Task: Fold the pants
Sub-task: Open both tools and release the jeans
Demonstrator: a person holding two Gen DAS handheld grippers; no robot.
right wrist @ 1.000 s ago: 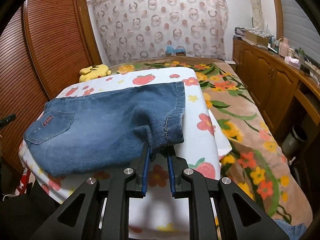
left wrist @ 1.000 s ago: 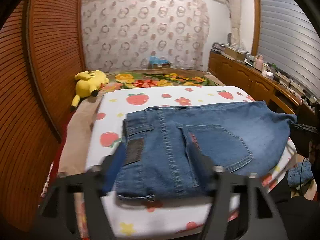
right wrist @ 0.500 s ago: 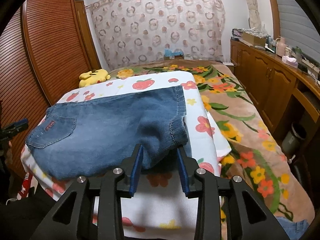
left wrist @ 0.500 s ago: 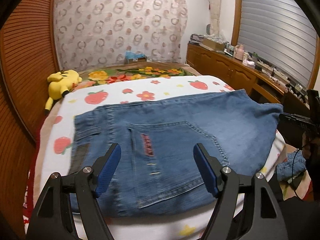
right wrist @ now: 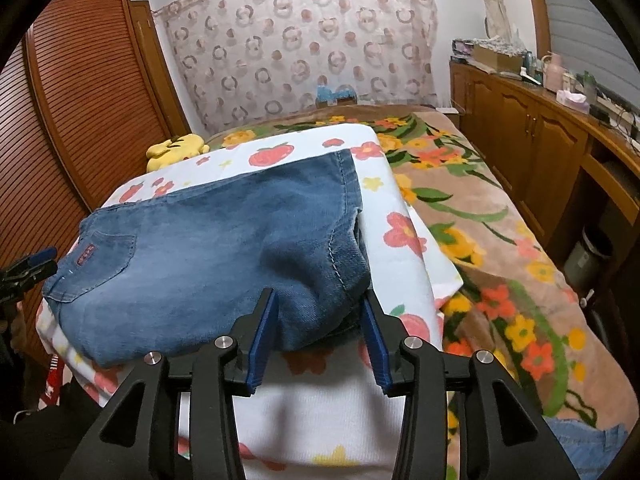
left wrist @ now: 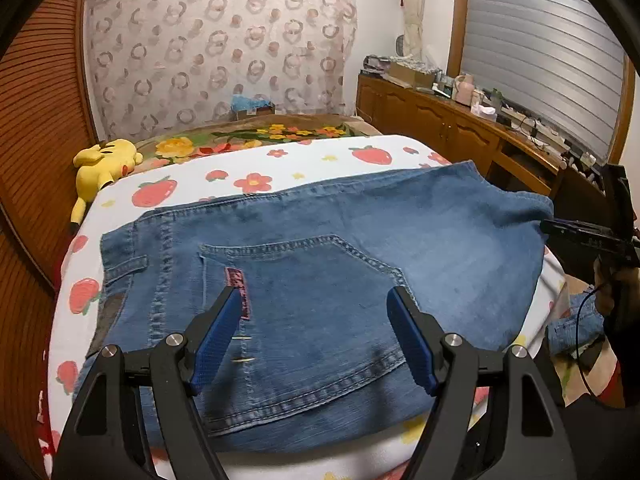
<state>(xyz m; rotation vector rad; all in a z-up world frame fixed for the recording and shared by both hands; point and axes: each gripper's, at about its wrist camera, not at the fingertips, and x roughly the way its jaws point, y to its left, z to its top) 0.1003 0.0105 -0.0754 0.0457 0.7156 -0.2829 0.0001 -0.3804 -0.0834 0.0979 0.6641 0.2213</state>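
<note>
A yellow plush toy (left wrist: 102, 160) lies at the far left edge of the bed, beyond the white sheet printed with strawberries and flowers (left wrist: 256, 176) that carries the folded blue denim pants (left wrist: 320, 264). The pants lie flat on that sheet, waistband and belt loop toward the plush toy's side, a back pocket with a small red label facing up. The left gripper (left wrist: 316, 320), black with blue pads, hovers over the near edge of the pants at the pocket, its jaws spread wide and holding nothing. Right of the pants, along the wall, stands a brown wooden cabinet (left wrist: 460, 128) cluttered with small items.

In the right wrist view the same pants (right wrist: 216, 248) end in a folded, slightly bunched edge beside a floral brown blanket (right wrist: 492, 240). The right gripper (right wrist: 320, 328) sits at that bunched end, jaws parted on either side of the denim, not clamping it.
</note>
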